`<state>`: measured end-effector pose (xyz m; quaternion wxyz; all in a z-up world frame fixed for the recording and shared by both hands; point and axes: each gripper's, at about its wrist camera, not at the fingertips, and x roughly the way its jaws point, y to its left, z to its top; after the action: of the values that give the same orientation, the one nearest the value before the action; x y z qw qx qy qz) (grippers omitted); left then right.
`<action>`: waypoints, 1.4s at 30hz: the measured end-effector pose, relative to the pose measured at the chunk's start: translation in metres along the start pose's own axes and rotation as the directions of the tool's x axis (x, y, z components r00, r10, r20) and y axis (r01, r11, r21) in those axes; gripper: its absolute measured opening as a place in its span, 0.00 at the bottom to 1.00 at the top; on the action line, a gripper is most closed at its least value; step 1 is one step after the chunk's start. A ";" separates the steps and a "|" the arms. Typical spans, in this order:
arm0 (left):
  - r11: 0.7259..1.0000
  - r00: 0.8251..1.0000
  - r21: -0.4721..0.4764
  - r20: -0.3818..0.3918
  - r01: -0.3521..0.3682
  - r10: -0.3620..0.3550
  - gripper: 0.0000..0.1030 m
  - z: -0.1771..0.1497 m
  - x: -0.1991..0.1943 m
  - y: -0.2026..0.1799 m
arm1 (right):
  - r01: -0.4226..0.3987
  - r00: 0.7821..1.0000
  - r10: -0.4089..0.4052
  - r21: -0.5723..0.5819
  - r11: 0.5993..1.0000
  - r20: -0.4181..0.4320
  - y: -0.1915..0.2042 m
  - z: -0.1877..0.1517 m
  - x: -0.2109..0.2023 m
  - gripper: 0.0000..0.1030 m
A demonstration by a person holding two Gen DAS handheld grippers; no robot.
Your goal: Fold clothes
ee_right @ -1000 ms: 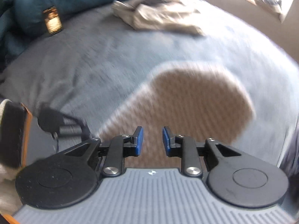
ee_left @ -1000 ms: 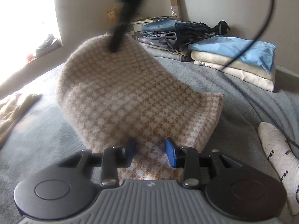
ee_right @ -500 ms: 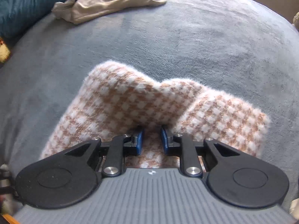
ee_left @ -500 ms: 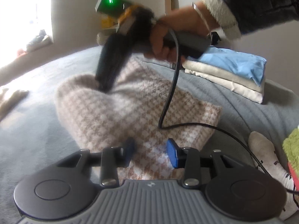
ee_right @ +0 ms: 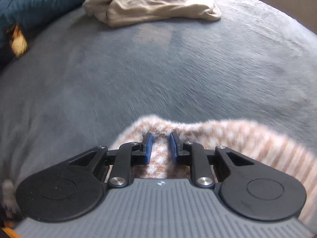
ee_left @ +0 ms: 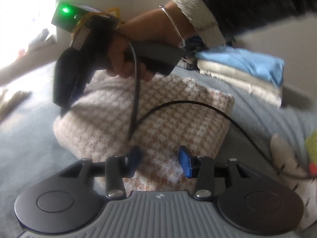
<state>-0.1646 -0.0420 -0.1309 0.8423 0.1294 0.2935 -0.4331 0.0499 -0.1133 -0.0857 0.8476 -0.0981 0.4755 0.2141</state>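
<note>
I am part-way through folding the checked cloth (ee_left: 158, 117), which lies doubled on the grey bed (ee_right: 158, 75). My right gripper (ee_right: 160, 145) has a bunched fold of the cloth's far edge between its narrow jaws, so I take it as clenched on that edge; my right hand (ee_left: 126, 59) shows above the cloth in the left view, its cable (ee_left: 198, 107) trailing over the fabric. My left gripper (ee_left: 160, 158) is released, its jaws spread over the near edge, pads apart from the weave as far as I can see.

The step in hand looks like laying the carried edge down to finish a fold. Next I should lower it square to the layer beneath, let go, then smooth or take a new corner with the left. The cable may snag the cloth. A folded stack (ee_left: 243, 73) sits beyond, and a loose beige garment (ee_right: 158, 2) is well apart
</note>
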 end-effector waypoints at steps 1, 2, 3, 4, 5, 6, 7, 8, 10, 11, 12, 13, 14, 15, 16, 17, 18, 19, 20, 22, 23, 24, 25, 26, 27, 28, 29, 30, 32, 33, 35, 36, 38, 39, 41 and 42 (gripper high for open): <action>1.000 1.000 -0.013 0.000 0.008 -0.008 0.42 -0.001 -0.001 0.002 | 0.017 1.000 -0.017 -0.033 0.999 -0.003 0.006 0.002 -0.002 0.17; 1.000 1.000 -0.008 0.003 0.010 -0.010 0.42 -0.001 0.000 0.000 | 0.031 0.999 -0.032 -0.065 0.997 -0.007 0.010 0.004 -0.005 0.17; 1.000 1.000 0.001 0.005 0.014 -0.014 0.43 -0.002 -0.001 -0.003 | 0.045 0.999 -0.046 -0.097 0.994 -0.010 0.015 0.005 -0.008 0.17; 1.000 1.000 0.010 0.007 0.019 -0.019 0.44 -0.002 -0.001 -0.005 | 0.035 0.999 -0.037 -0.087 0.996 -0.018 0.013 0.010 -0.016 0.17; 1.000 1.000 0.016 0.009 0.026 -0.026 0.45 -0.002 -0.001 -0.005 | 0.011 1.000 -0.012 -0.051 0.999 -0.021 0.007 0.016 -0.027 0.17; 0.999 0.999 0.022 0.011 0.032 -0.032 0.46 -0.002 -0.001 -0.005 | -0.014 1.000 0.013 -0.020 1.000 -0.018 0.001 0.021 -0.039 0.17; 0.999 0.999 0.028 0.013 0.038 -0.039 0.47 -0.003 -0.002 -0.006 | -0.038 0.999 0.038 0.008 0.999 -0.014 -0.004 0.026 -0.051 0.18; 0.998 0.999 0.034 0.015 0.044 -0.044 0.47 -0.004 -0.002 -0.005 | -0.063 0.998 0.063 0.010 0.998 -0.024 -0.006 0.027 -0.059 0.18; 0.998 0.998 0.034 0.018 0.062 -0.062 0.47 -0.004 -0.003 -0.003 | -0.092 0.994 0.091 -0.005 0.996 -0.067 -0.007 0.024 -0.065 0.18; 0.997 0.998 0.034 0.014 0.067 -0.067 0.47 -0.004 -0.002 -0.003 | -0.071 0.992 0.068 -0.026 0.997 -0.108 -0.005 0.016 -0.057 0.17; 0.998 0.998 0.035 0.005 0.061 -0.061 0.47 -0.003 -0.001 -0.003 | -0.049 0.991 0.044 -0.045 0.998 -0.123 -0.005 0.004 -0.044 0.17; 0.998 0.998 0.035 0.004 0.055 -0.055 0.47 -0.002 -0.001 -0.001 | -0.040 0.993 0.035 -0.043 0.998 -0.112 -0.007 -0.009 -0.032 0.17; 0.998 0.998 0.030 0.004 0.059 -0.059 0.47 -0.001 -0.002 0.001 | -0.042 0.994 0.039 -0.024 0.999 -0.099 -0.009 -0.012 -0.028 0.17; 0.997 0.998 0.026 0.001 0.069 -0.069 0.47 0.000 -0.003 0.002 | -0.046 0.995 0.046 -0.001 0.999 -0.087 -0.011 -0.013 -0.025 0.17; 0.997 0.997 0.023 -0.002 0.080 -0.079 0.47 0.000 -0.005 0.002 | -0.048 0.994 0.048 0.004 0.999 -0.097 -0.010 -0.008 -0.030 0.17; 0.996 0.996 0.034 -0.001 0.087 -0.087 0.47 0.000 -0.006 -0.001 | -0.048 0.992 0.049 0.005 0.999 -0.114 -0.008 -0.002 -0.037 0.17; 0.995 0.997 0.048 -0.001 0.084 -0.084 0.47 -0.002 -0.006 -0.004 | -0.049 0.990 0.049 0.005 0.999 -0.130 -0.006 0.003 -0.044 0.17; 0.995 0.997 0.063 -0.001 0.079 -0.079 0.47 -0.004 -0.006 -0.007 | -0.049 0.988 0.050 0.005 0.999 -0.146 -0.004 0.009 -0.050 0.18; 0.995 0.997 0.064 -0.001 0.078 -0.078 0.47 -0.004 -0.006 -0.007 | -0.073 0.987 0.072 -0.005 0.997 -0.147 0.000 0.011 -0.060 0.19; 0.995 0.997 0.062 -0.003 0.077 -0.077 0.47 -0.003 -0.004 -0.008 | -0.112 0.982 0.103 -0.048 0.993 -0.160 0.011 0.005 -0.073 0.19; 0.995 0.997 0.065 -0.007 0.080 -0.080 0.47 -0.002 -0.003 -0.008 | -0.115 0.978 0.098 -0.084 0.990 -0.184 0.018 -0.002 -0.073 0.17; 0.994 0.996 0.069 -0.020 0.083 -0.082 0.47 -0.001 -0.001 -0.009 | -0.088 0.974 0.060 -0.123 0.988 -0.218 0.024 -0.016 -0.062 0.17; 0.994 0.996 0.075 -0.033 0.080 -0.078 0.47 -0.002 0.002 -0.009 | -0.053 0.974 0.014 -0.164 0.985 -0.225 0.028 -0.034 -0.047 0.18; 0.994 0.997 0.081 -0.030 0.079 -0.077 0.47 -0.002 0.000 -0.008 | -0.037 0.976 -0.002 -0.175 0.984 -0.217 0.030 -0.040 -0.044 0.18; 0.992 0.996 0.087 -0.027 0.087 -0.085 0.47 -0.002 -0.002 -0.009 | -0.026 0.978 -0.011 -0.176 0.984 -0.208 0.032 -0.041 -0.045 0.18; 0.991 0.996 0.095 -0.026 0.091 -0.089 0.47 -0.001 -0.002 -0.010 | -0.016 0.980 -0.020 -0.178 0.984 -0.199 0.034 -0.043 -0.045 0.18; 0.990 0.995 0.103 -0.026 0.095 -0.093 0.47 0.000 -0.003 -0.012 | -0.017 0.979 -0.016 -0.160 0.987 -0.205 0.034 -0.040 -0.052 0.18; 0.989 0.996 0.111 -0.025 0.093 -0.091 0.47 0.000 -0.002 -0.014 | -0.027 0.975 -0.004 -0.140 0.990 -0.220 0.032 -0.036 -0.059 0.18; 0.989 0.996 0.121 -0.022 0.089 -0.087 0.47 -0.001 -0.002 -0.015 | -0.076 0.967 0.048 -0.103 0.992 -0.250 0.030 -0.036 -0.076 0.19; 0.989 0.996 0.121 -0.023 0.089 -0.087 0.47 -0.001 -0.002 -0.016 | -0.102 0.961 0.077 -0.084 0.991 -0.264 0.029 -0.037 -0.084 0.19; 0.989 0.996 0.120 -0.027 0.089 -0.087 0.47 -0.001 -0.001 -0.016 | -0.112 0.950 0.083 -0.081 0.990 -0.301 0.031 -0.050 -0.085 0.19; 0.988 0.995 0.118 -0.043 0.095 -0.090 0.47 -0.003 0.001 -0.015 | -0.107 0.950 0.082 -0.069 0.992 -0.302 0.030 -0.059 -0.077 0.19; 0.988 0.994 0.121 -0.065 0.095 -0.088 0.48 -0.006 0.005 -0.014 | -0.094 0.952 0.079 -0.036 0.995 -0.294 0.026 -0.078 -0.057 0.19; 0.987 0.993 0.119 -0.059 0.105 -0.098 0.48 -0.005 0.002 -0.013 | -0.087 0.954 0.077 -0.019 0.996 -0.291 0.024 -0.088 -0.047 0.19; 0.986 0.991 0.112 -0.045 0.127 -0.123 0.49 -0.002 -0.003 -0.009 | -0.099 0.953 0.110 0.051 0.994 -0.284 0.016 -0.087 -0.056 0.18; 0.986 0.990 0.092 -0.041 0.141 -0.137 0.48 0.001 -0.008 -0.005 | -0.107 0.949 0.124 0.074 0.992 -0.290 0.012 -0.086 -0.064 0.18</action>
<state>-0.1718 -0.0404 -0.1253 0.7978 0.1559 0.2956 -0.5019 -0.0505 -0.1513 -0.0766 0.7559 -0.0765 0.6073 0.2325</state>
